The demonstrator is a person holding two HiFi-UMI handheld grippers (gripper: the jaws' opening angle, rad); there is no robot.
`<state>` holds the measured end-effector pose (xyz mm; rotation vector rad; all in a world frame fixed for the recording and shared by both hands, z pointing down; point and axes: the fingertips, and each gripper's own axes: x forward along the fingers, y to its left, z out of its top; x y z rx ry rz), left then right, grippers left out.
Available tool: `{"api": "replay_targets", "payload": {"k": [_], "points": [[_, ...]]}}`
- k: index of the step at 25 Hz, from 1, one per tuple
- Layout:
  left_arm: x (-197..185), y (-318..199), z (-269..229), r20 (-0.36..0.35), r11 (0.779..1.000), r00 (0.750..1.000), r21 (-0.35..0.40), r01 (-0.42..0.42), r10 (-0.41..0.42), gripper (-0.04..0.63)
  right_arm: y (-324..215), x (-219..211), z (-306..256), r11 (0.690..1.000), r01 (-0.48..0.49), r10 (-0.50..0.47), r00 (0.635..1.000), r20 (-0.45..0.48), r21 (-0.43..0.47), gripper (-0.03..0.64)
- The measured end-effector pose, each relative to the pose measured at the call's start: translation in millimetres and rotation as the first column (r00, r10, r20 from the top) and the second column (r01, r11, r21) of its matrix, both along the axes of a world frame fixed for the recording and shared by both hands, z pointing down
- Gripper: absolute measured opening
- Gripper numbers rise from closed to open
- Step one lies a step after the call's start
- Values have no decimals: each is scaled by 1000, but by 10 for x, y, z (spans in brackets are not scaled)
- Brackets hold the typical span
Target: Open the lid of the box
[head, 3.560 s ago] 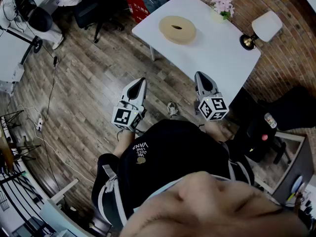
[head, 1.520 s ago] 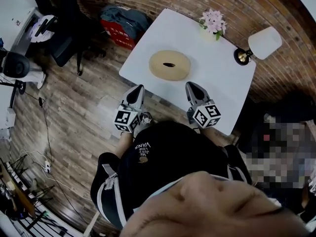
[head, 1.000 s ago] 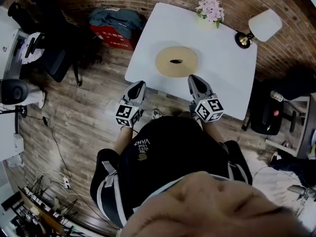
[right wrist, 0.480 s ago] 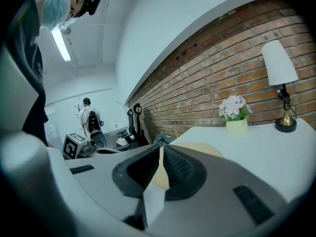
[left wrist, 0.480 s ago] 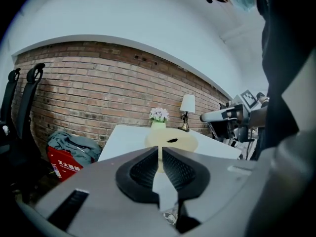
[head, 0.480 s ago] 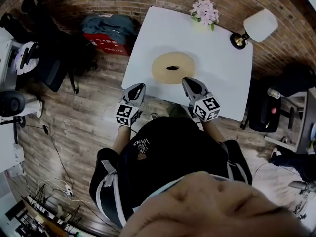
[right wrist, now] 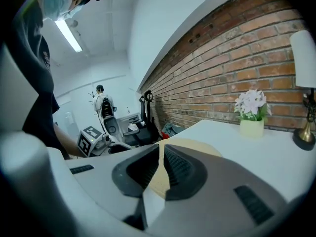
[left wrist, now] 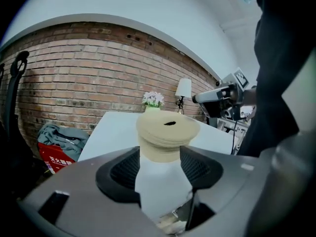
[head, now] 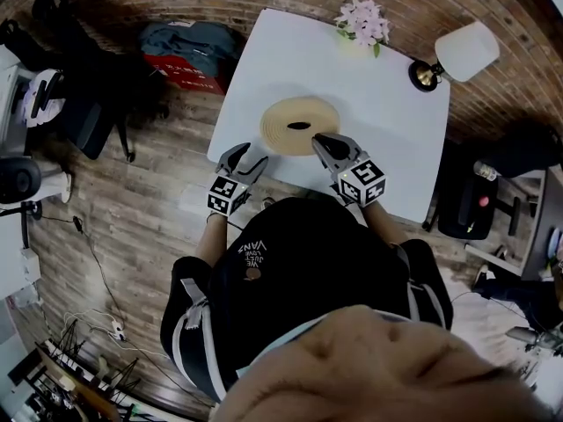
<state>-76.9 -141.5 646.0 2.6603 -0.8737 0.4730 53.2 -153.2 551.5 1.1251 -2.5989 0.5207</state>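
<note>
While closed, box (head: 281, 134): being approached.
Left gripper (head: 247, 158): jaws just spread, empty, near box.
Right gripper (head: 322, 140): jaws together, beside box.
Lid (left wrist: 168, 127): to be gripped next.

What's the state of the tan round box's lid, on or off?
On. The lid sits level over the round box, covering its top, with no gap showing.
</note>
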Motion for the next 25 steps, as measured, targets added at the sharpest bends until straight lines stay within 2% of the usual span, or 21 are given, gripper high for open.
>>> {"api": "replay_targets", "payload": {"k": [6,12,14,17,21,25], "points": [[167,-137,126,75,997,995,29,-66,64,287,-19,-31,110,997,78,-79,996,-46,-26,17],[305,-200,242,118,992,986,33,-122,117,298,52,-168,251,975,205,-214,969,-124,-82,168],[345,-214,276,122,991,984,31,-133,129,306,106,-227,313,958,267,-282,943,-174,-104,234],[392,-233,299,113,989,984,24,-143,139,325,183,-297,396,924,356,-381,890,-249,-143,275],[443,-241,317,115,987,981,23,-160,156,336,222,-350,476,887,428,-461,813,-356,-171,293],[489,-257,329,111,986,981,24,-163,160,339,156,-388,485,866,476,-487,736,-469,-152,314]]}}
